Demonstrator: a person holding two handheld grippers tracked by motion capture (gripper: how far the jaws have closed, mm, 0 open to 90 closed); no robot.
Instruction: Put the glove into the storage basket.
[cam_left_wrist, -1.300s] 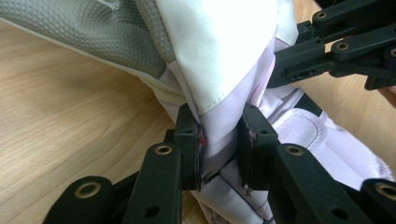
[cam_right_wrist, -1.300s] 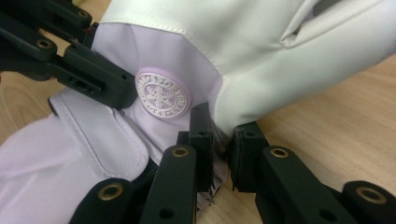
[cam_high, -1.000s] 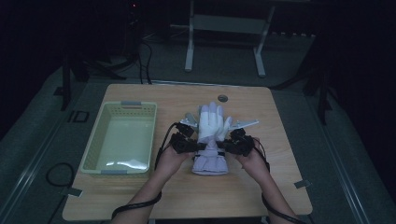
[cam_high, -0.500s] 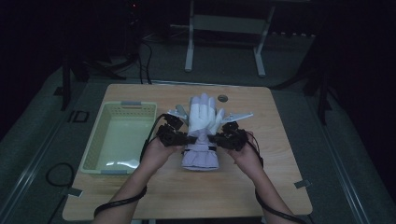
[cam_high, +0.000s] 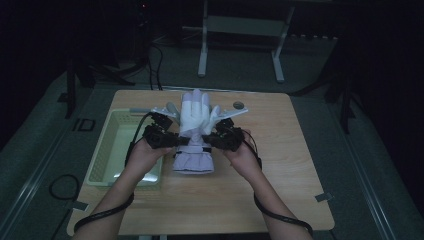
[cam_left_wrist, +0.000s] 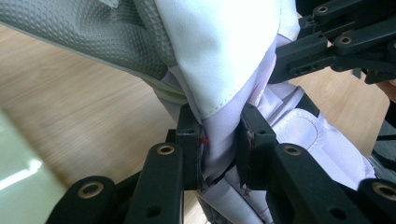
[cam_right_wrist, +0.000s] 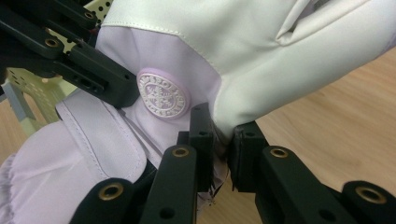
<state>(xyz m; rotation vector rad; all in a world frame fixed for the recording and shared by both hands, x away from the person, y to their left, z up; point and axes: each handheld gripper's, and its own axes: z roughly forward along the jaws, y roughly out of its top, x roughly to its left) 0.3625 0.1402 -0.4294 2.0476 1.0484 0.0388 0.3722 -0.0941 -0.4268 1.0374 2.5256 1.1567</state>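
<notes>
The glove (cam_high: 196, 131) is showing white fingers and a light purple cuff (with 1 round snowflake badge (cam_right_wrist: 161, 96)). The basket (cam_high: 111, 153) is looking pale green.

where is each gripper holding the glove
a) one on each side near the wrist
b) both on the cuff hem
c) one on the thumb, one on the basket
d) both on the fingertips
a: the left gripper and right gripper pinch opposite sides of the glove near its wrist.

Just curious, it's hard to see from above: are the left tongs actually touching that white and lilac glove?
Touching. The left gripper view shows the left tongs with both black jaws pressed against a fold of the glove fabric.
</notes>
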